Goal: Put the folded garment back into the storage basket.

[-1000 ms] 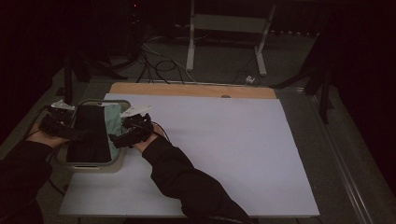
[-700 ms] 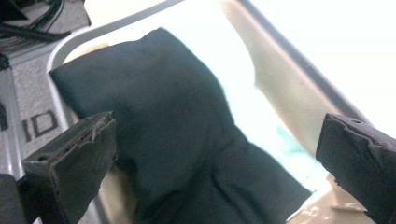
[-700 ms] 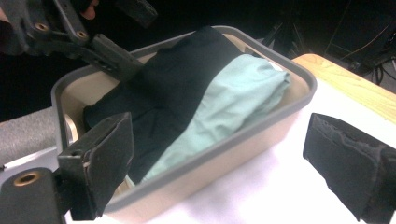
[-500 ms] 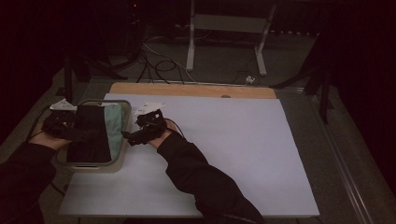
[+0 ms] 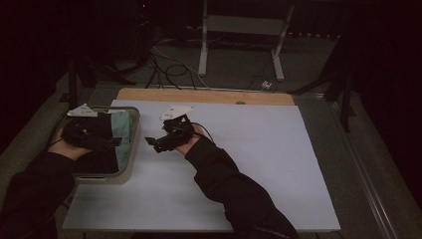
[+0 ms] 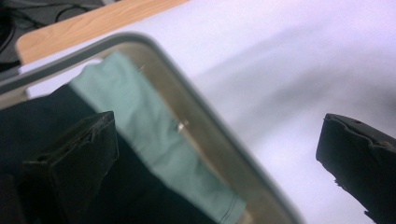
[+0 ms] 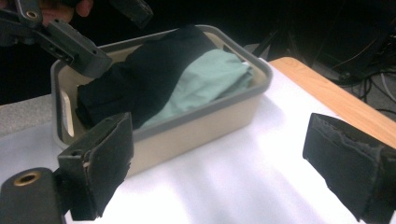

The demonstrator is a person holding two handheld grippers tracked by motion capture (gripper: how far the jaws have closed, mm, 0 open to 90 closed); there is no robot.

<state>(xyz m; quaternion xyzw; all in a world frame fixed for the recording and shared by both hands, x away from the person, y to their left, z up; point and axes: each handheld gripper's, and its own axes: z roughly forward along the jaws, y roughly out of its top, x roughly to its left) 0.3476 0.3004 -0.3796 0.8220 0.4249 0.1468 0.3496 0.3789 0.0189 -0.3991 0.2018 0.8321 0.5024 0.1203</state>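
Right gripper [image 5: 155,144] pulled back off bin [image 5: 130,149], jaws wide, empty; left gripper [image 5: 107,143] wide too, over black cloth [image 5: 102,159].

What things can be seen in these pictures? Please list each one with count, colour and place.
bin: one, beige with a grey rim, at the left edge of the table.
black cloth: one, black, in the bin, partly over the green one.
green cloth: one, pale green, in the bin, on the side toward the white sheet.
white sheet: one, white, covering most of the table.
table: one, light wood strip at the far edge.
metal stand: one, grey, on the floor behind the table.
cables: several, dark, on the floor behind.
left gripper: one, black, open, over the bin.
right gripper: one, black, open, over the sheet beside the bin.
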